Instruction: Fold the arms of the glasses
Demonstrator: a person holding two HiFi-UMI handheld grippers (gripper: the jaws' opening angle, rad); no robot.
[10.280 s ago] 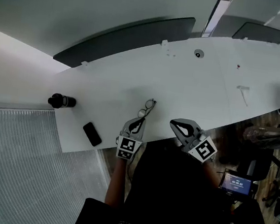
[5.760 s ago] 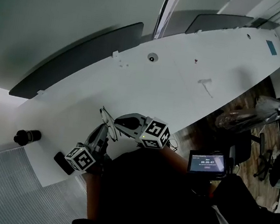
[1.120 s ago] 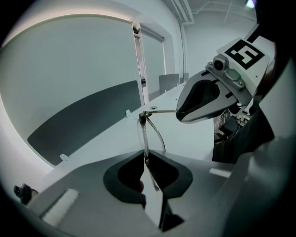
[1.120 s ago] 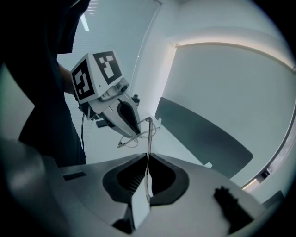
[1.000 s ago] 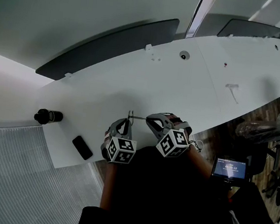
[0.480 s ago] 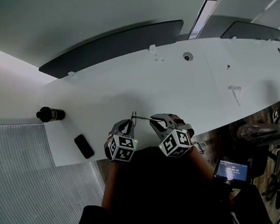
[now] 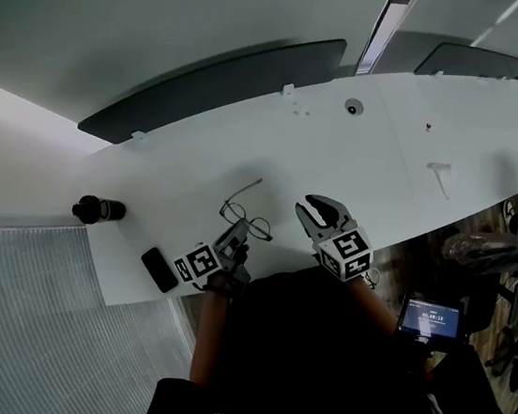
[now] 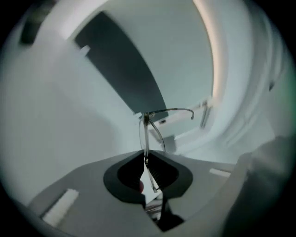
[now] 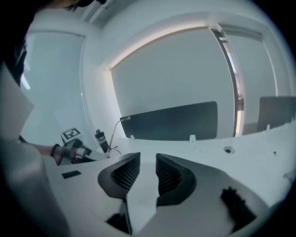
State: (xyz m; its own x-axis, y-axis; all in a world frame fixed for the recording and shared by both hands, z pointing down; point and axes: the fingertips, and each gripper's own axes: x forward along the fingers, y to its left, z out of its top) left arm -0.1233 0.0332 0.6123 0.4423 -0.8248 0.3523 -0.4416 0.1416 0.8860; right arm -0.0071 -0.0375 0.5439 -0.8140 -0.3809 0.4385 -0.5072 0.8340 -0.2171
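glasses are sitting at the near edge of the white table, pinched in the left gripper. in the left gripper view its jaws are pinching the frame beside a lens rim at a narrow gap, and the frame is standing up out of the grip. whether the frame is also touching the tabletop cannot be told.

the right gripper is hovering just to the right of the glasses, apart from them. its jaws have just been opening and are standing wide, with nothing between them.

relation that matters: one arm of the glasses is sticking out unfolded, its long axis running from the hinge at the frame away toward the far right. its free end is lying on the right gripper's side, to the far left of that gripper's jaws. the right gripper is the nearer free tool, the left one being occupied as holder.

judgement: the fold is calling for the right gripper to come in from the right and push that arm across toward the lenses. the second arm's state is not showing clearly in these views.
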